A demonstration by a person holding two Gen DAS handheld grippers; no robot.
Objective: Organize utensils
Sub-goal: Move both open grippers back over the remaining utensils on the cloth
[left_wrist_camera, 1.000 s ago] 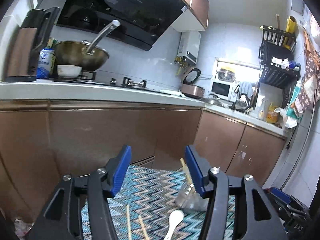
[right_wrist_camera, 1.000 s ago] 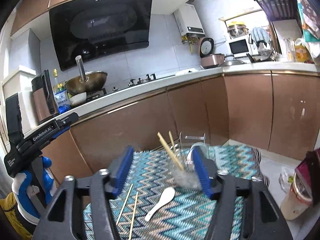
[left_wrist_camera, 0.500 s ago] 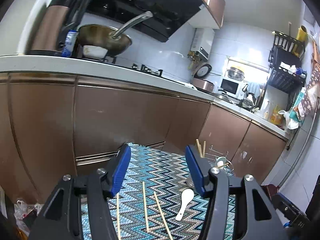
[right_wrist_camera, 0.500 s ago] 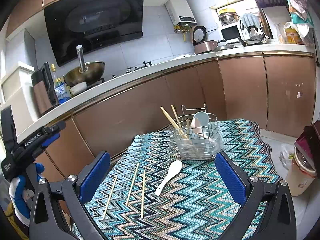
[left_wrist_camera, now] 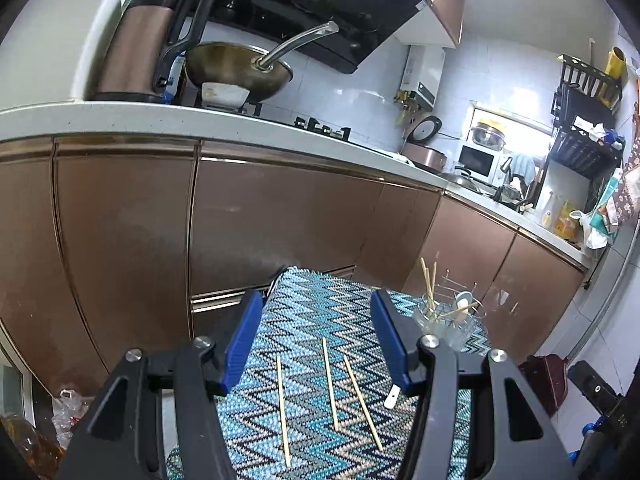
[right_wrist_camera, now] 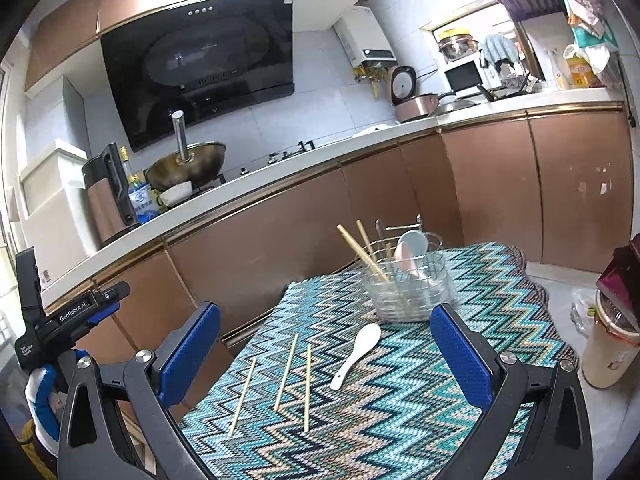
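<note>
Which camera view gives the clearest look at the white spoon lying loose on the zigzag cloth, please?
The right wrist view. There the white spoon lies in full view, bowl and handle, between the loose chopsticks and the utensil holder. In the left wrist view only the handle's end peeks out beside the left hand-held gripper's finger.

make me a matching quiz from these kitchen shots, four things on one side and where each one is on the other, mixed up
Things:
1. white spoon
2. wire basket
3. wok
4. microwave

Places:
a. on the stove
b. flat on the zigzag cloth, in front of the basket
c. on the far counter, by the window
d. upright at the cloth's far end, with chopsticks in it

Pairs: 1-b, 2-d, 3-a, 4-c
</note>
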